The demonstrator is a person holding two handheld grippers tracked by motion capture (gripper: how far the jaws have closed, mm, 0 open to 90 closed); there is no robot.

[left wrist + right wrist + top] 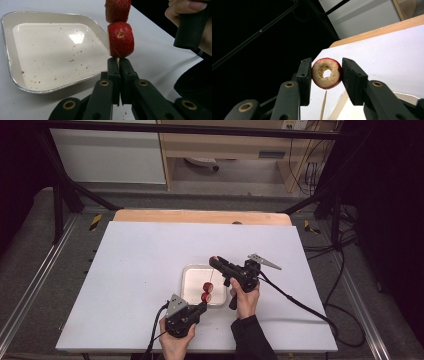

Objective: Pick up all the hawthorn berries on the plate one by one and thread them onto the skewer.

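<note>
The right gripper clamps a cored fruit ring above the skewer, which the left gripper pinches below two strawberry pieces. The hole should meet the tip squarely, over the tray.

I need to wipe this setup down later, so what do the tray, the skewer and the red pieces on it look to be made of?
The tray looks like glossy white enamel or ceramic with a metal-coloured rim; it mirrors a light. The skewer looks like pale bare wood or bamboo, thin and pointed. The red pieces look like real fruit, moist with speckled skin; the ring in the right gripper shows pale flesh inside red skin.
</note>
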